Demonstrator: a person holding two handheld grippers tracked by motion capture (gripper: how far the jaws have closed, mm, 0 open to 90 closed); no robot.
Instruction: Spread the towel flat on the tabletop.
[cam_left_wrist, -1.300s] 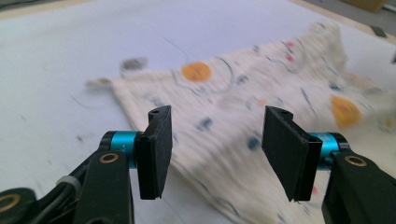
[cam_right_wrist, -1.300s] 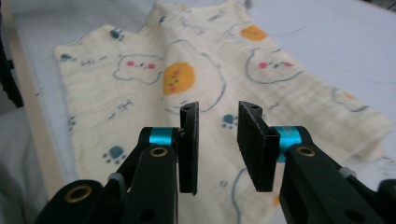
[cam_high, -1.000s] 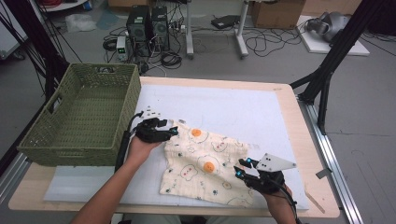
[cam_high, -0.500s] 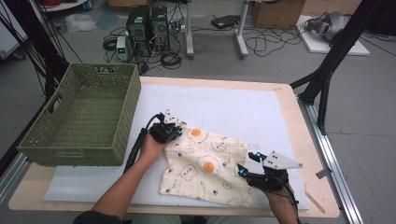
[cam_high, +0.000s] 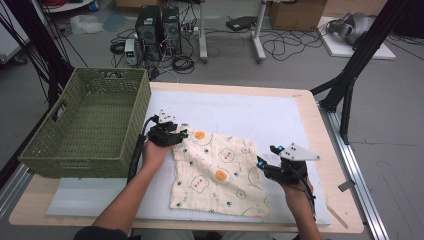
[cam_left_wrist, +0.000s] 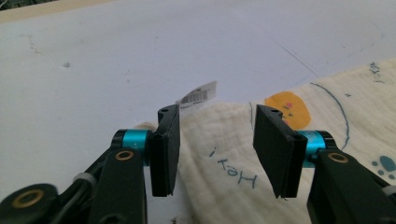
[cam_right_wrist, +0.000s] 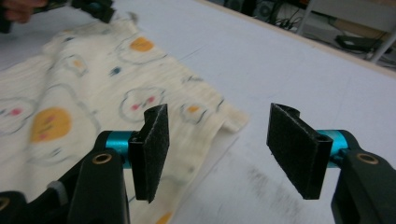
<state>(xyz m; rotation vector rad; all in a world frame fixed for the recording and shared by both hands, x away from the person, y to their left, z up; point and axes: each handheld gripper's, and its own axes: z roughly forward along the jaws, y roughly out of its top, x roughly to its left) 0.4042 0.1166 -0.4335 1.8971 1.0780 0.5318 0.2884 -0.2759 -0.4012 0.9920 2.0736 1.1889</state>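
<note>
Here, a cream cloth (cam_high: 220, 172) printed with small faces and orange dots lies spread flat on the white mat (cam_high: 280, 117) of the desk (cam_high: 320, 112), a little below the centre of the high view. The left hand-held gripper (cam_high: 181, 136) sits at the cloth's upper left corner; in the left gripper view its jaws have just been opening and stand apart, the cloth's corner with its white tag (cam_left_wrist: 198, 94) lying loose between them, the pads not pressing on it. The right hand-held gripper (cam_high: 261, 165) is at the cloth's right edge, lower right of centre, jaws apart with nothing clamped; the right gripper view shows the cloth's edge under and beside one jaw. A green woven basket (cam_high: 87, 125) stands at the left of the frame, beside the left hand (cam_high: 156, 152).
</note>
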